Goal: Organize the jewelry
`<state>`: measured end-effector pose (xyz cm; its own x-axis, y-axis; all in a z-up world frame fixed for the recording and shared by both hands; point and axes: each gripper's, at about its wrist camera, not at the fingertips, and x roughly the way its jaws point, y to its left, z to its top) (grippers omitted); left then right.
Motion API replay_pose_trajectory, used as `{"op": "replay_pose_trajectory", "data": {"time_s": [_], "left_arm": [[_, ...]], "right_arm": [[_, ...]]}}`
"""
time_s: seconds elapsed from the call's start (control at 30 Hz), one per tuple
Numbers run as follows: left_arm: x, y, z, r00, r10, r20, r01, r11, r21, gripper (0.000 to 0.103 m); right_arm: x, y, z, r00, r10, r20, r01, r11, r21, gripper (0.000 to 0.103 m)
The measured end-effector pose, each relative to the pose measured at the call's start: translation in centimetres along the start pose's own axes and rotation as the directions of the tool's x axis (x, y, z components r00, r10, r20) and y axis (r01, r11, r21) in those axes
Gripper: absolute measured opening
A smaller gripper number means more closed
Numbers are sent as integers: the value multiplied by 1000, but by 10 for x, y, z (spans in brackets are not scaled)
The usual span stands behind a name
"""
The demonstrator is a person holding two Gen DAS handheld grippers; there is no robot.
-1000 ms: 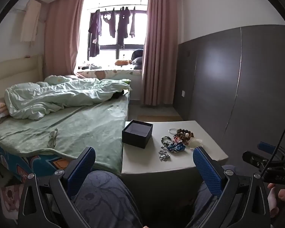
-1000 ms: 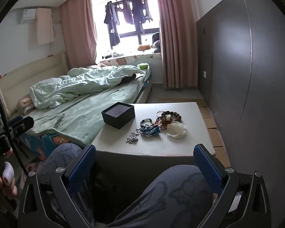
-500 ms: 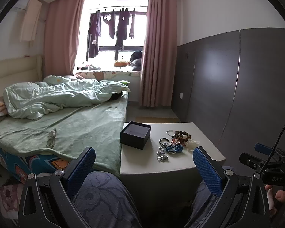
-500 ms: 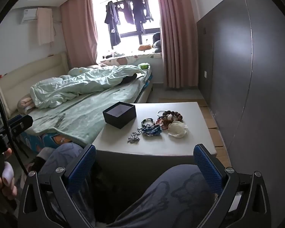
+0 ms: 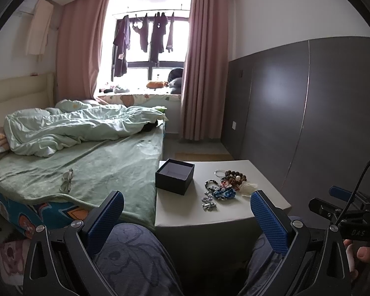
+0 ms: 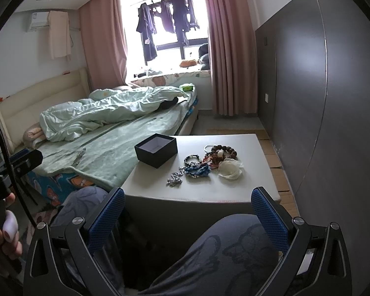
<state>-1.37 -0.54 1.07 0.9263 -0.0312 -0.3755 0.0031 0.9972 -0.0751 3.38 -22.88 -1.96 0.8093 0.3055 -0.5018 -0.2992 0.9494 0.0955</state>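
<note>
A small open dark box [image 5: 174,179] [image 6: 156,150] stands on the left part of a white low table [image 5: 224,215] [image 6: 204,190]. Right of it lies a heap of jewelry: a silver chain [image 5: 209,202] [image 6: 175,178], a blue bracelet [image 5: 224,193] [image 6: 197,169], brown bead bracelets [image 5: 233,175] [image 6: 222,152] and a white flower piece [image 5: 248,188] [image 6: 230,169]. My left gripper [image 5: 187,218] and my right gripper [image 6: 187,215] are both open and empty, held above my knees, short of the table's near edge.
A bed with a green sheet [image 5: 86,167] touches the table's left side; glasses [image 5: 67,183] lie on it. A grey panelled wall [image 6: 320,98] runs along the right. My patterned trouser knees [image 6: 222,251] fill the foreground.
Both views have shifted slightly as the grippers rose and tilted a little. Nothing on the table has moved and both grippers stay open.
</note>
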Motion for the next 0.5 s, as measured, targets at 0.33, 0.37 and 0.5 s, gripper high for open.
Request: {"op": "replay_pose_trajectory", "data": {"time_s": [0.33,0.37,0.5], "left_arm": [[-3,-1,1,1000,-1,9,1,1000,1,103],[-3,-2,1,1000,-1,10,1,1000,1,103],[-9,-2,-1,1000,-2,15,2,1000,0,103]], "right_arm": [[-2,0,-1,1000,2,2,-2,1000,1,103],[-2,1,-1,1000,3,3,-3,1000,1,103],[-2,0,0,1000,2,2,-2,1000,1,103]]}}
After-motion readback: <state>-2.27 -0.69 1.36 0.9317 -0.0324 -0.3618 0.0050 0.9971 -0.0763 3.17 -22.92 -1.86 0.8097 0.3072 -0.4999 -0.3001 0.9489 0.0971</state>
